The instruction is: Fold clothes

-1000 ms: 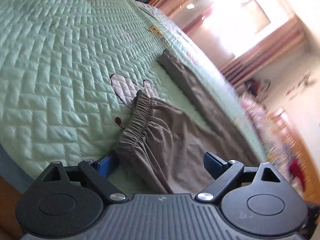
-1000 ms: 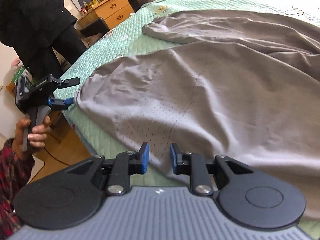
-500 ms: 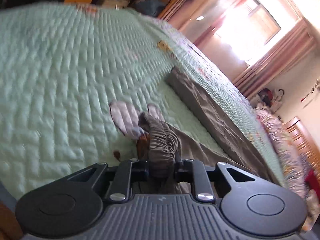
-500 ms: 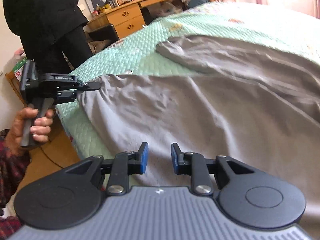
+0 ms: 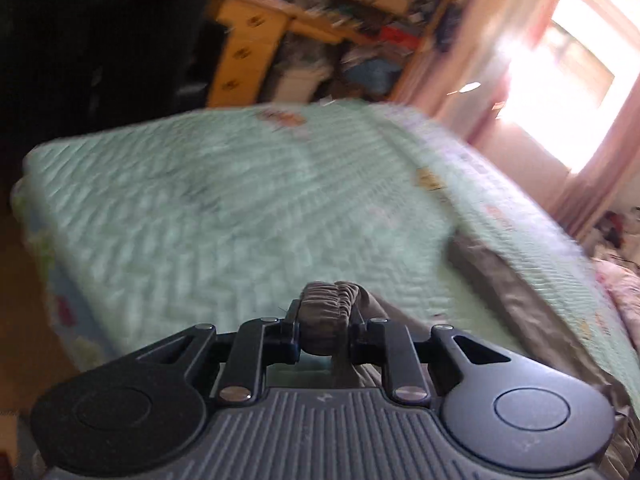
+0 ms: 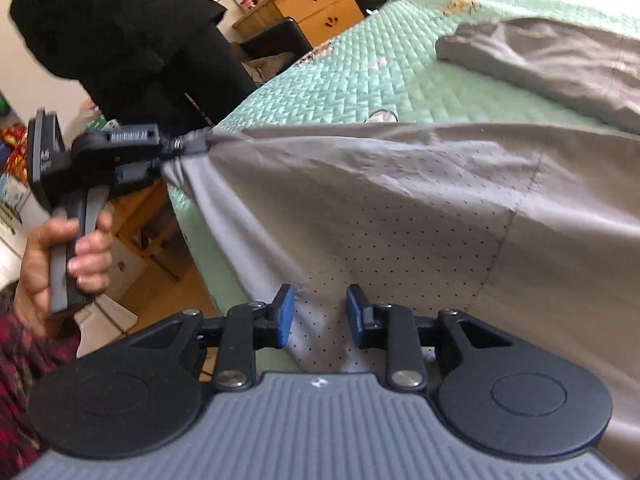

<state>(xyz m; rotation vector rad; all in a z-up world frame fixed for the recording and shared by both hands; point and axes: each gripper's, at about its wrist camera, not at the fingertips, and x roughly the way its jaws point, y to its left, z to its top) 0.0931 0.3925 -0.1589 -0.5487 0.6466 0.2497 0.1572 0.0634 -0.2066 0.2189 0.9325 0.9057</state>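
Left gripper [image 5: 323, 330] clamped on trousers' [image 6: 420, 216] waistband [image 5: 326, 320], legs trailing rightward over bed [image 5: 208, 216]; right gripper [image 6: 319, 312] just opening, straddling cloth, not gripping.

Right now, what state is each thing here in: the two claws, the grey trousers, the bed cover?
Left claw: shut on the trousers' gathered waistband, lifting it.
Right claw: open, its jaws have just been opening, fabric lies between them, not pinched.
Grey trousers: one waist corner raised and pulled taut, one leg lying flat further off.
Bed cover: spread flat under the trousers.
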